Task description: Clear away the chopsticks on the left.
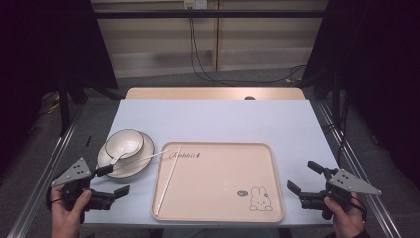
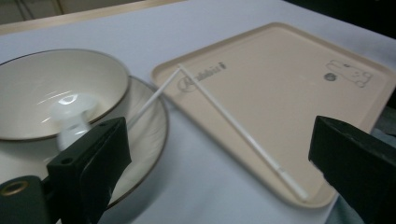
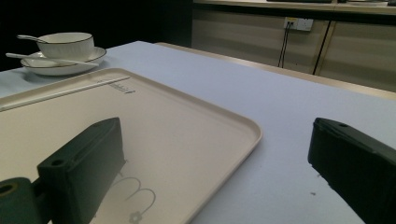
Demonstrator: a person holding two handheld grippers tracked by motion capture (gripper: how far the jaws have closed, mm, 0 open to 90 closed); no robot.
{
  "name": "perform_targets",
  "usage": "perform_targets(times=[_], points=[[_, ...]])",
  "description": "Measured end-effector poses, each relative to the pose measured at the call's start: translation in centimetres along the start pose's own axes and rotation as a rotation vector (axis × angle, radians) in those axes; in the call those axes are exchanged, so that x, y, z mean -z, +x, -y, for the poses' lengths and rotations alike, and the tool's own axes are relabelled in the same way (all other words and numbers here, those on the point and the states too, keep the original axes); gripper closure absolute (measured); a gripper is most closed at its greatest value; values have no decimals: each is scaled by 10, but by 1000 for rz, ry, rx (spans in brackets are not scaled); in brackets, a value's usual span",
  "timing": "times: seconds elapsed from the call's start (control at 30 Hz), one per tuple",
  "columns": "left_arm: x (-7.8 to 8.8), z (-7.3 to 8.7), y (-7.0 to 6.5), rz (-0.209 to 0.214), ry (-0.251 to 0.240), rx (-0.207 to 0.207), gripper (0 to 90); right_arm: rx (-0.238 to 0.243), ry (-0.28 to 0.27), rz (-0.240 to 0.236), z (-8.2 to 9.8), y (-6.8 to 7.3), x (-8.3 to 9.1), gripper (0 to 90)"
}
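Your left gripper (image 1: 115, 179) hovers with jaws spread wide and nothing between them, just beside the saucer (image 1: 143, 161) holding the bowl (image 1: 125, 143) and spoon (image 1: 118, 157). One white chopstick (image 1: 168, 179) lies on the rabbit tray (image 1: 223, 148); another (image 1: 148, 156) rests across saucer and tray rim. Your right gripper (image 1: 303, 178), also wide open and holding nothing, sits by the tray's right edge.

- The spoon (image 2: 70, 122) in the bowl (image 2: 56, 88) looks blurry, and a black jaw hides its handle.
- The picture's edge cuts off the plate (image 2: 149, 135).
- The tiny words on the tray (image 1: 218, 198) are too small to read.
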State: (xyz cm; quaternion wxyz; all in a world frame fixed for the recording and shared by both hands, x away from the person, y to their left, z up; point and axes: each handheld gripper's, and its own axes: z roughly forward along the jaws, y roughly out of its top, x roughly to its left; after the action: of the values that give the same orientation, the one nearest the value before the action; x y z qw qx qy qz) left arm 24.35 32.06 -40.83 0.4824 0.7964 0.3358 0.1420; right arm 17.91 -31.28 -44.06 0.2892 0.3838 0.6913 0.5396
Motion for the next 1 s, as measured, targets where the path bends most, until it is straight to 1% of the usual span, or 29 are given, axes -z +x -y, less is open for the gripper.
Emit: perform_targets(times=[0.03, 0.07, 0.13, 0.17, 0.2, 0.23, 0.27, 0.33, 0.37, 0.43, 0.47, 0.5, 0.53, 0.6, 0.63, 0.67, 0.7, 0.73, 0.8, 0.83, 0.87, 0.9, 0.93, 0.97, 1.0], points=[[2, 1, 6, 4, 11, -2, 51, 0, 0, 0, 0, 0, 0, 30], [3, 2, 11, 11, 30, 11, 51, 0, -1, -2, 0, 0, 0, 30], [6, 3, 21, 11, 45, 3, 51, 1, 0, -2, 0, 0, 0, 30], [6, 4, 26, 12, 52, 15, 51, 1, -2, -2, 0, 0, -1, 30], [8, 3, 30, 3, 60, 21, 51, 0, -1, 1, 0, 0, 0, 30], [9, 4, 34, 17, 59, 13, 51, 3, 0, -1, 0, 0, 0, 30], [10, 3, 39, 25, 72, 1, 53, 3, 3, 2, 0, 0, 0, 30], [10, 3, 47, 15, 91, -6, 73, 2, 2, -2, 0, 0, 0, 29], [9, 2, 50, 9, 111, -23, 89, 3, 1, -2, 0, 0, 0, 30], [4, 3, 56, 12, 147, -36, 98, 3, 2, -3, 0, 0, -1, 29], [2, 3, 59, 23, 160, -42, 121, 6, 4, -4, 0, 0, 0, 30], [0, 4, 63, 17, 179, -51, 137, 6, 4, -4, 0, 0, 0, 29], [-2, 5, 66, 2, 186, -48, 173, 7, 4, -5, 0, 0, 0, 30], [-5, 8, 72, -13, 182, -60, 208, 6, 3, -4, 0, 0, 0, 30], [-6, 9, 75, -9, 176, -78, 285, 6, 3, -4, 0, 0, 0, 30], [-8, 11, 77, -11, 183, -74, 331, 3, 2, -3, 0, 0, 0, 30], [-9, 12, 79, -20, 188, -85, 353, 2, 3, -3, 0, 0, 0, 30], [-11, 13, 81, -8, 193, -85, 384, 8, 5, -4, 0, 0, 0, 30], [-16, 13, 82, -21, 216, -79, 428, 4, 3, -3, 0, 0, -1, 30], [-17, 12, 84, -11, 232, -84, 427, 6, 6, -4, 0, 0, 0, 30], [-19, 12, 84, -16, 231, -83, 437, 3, 4, -3, 0, 0, -1, 30], [-20, 12, 85, -11, 236, -84, 455, 8, 5, -6, 0, 0, 0, 30], [-21, 11, 84, -8, 246, -93, 464, 9, 5, -5, 0, 0, 0, 30], [-22, 10, 84, -5, 259, -100, 501, 7, 6, -6, 0, 0, 0, 30], [-24, 11, 84, 4, 262, -96, 532, 7, 6, -6, 0, 0, 0, 30]])
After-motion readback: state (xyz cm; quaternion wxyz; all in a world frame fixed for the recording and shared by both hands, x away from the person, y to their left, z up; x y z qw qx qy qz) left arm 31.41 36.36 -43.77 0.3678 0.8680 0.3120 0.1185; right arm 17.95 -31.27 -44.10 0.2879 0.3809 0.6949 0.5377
